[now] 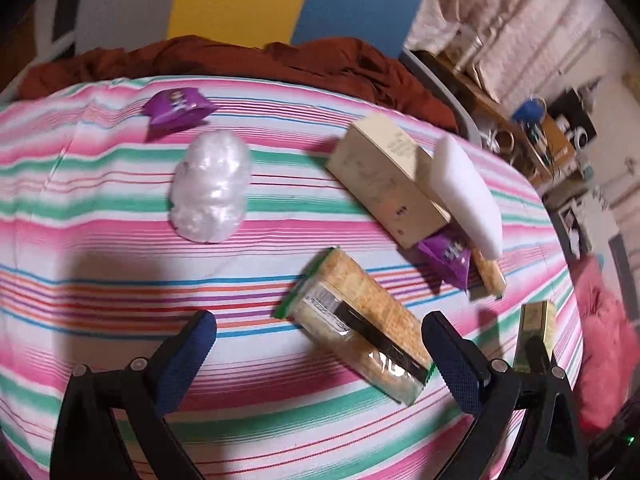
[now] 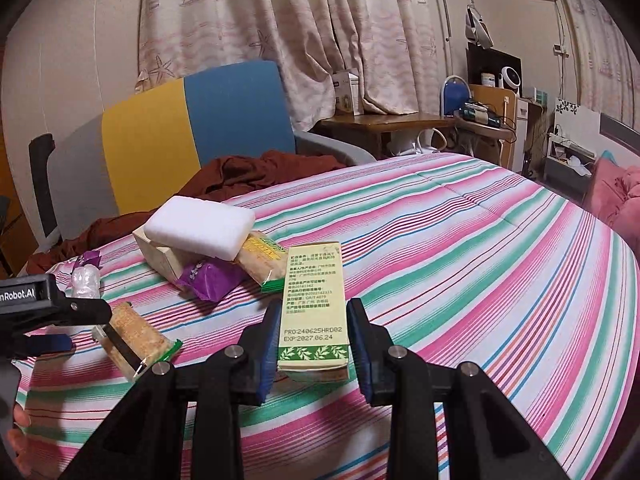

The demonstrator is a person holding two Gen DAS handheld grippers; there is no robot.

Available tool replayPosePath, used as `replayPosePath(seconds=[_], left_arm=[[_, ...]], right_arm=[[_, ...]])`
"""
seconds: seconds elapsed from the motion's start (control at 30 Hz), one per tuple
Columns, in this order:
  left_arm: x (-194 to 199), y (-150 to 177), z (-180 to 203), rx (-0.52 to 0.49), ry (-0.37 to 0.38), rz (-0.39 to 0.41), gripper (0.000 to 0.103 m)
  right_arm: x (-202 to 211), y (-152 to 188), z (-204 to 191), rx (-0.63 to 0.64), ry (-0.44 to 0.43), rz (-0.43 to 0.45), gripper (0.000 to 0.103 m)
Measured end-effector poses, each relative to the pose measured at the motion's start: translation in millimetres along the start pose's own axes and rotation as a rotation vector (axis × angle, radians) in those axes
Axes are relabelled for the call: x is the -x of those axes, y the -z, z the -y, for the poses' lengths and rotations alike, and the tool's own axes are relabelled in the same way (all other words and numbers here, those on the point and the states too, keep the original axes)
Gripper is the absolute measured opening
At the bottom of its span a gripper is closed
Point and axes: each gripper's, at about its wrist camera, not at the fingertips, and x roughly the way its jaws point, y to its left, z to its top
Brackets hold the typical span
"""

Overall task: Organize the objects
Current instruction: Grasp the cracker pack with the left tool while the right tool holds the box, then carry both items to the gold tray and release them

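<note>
A green-printed box [image 2: 314,312], light and stiff, is clamped by its long sides in the right tool [image 2: 314,340] above the bed [image 2: 500,280]. The left tool [image 1: 320,344] is spread wide over a crinkly, slippery cracker pack [image 1: 360,320]; a grip across its narrow width is advised. More items are piled at one o'clock.
</note>
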Motion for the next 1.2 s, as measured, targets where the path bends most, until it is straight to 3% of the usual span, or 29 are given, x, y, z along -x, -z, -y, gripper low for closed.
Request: replayPosePath(seconds=[0.27,0.47,0.63,0.7,0.8,0.87,0.93,1.2], left_arm=[[-26.3,-7.6,39.8,0.055,0.023,-0.105,0.103],[-42.8,-13.1,71.4,-0.130,-0.073,-0.147,0.103],[-44.0,19.8,84.7,-0.360,-0.208,-0.094,0.102],[-37.8,25.9,79.7,-0.359,-0.193,-0.056,0.101],[-28.7,27.4,72.1,-0.384,-0.167,-0.046,0.090],[-18.1,27.7,62.5,-0.401,-0.152,-0.022,0.060],[-8.7,26.4,48.2,-0.390,-0.127,-0.011,0.049],[20.5,39.3,4.5,-0.379,-0.069,0.034,0.048]], right_arm=[[-0.3,1.4,-2.4,0.010,0.012,0.000,0.032],[2.1,2.4,-1.1,0.003,0.013,0.010,0.032],[2.7,2.5,0.4,-0.005,0.017,0.011,0.032],[3.8,2.8,1.2,-0.009,0.015,0.015,0.032],[4.7,3.1,1.2,-0.010,0.018,0.017,0.032],[5.1,3.1,0.6,-0.006,0.021,0.015,0.032],[6.1,3.2,-1.0,0.005,0.027,0.018,0.032],[4.2,2.5,-6.2,0.040,0.027,0.004,0.032]])
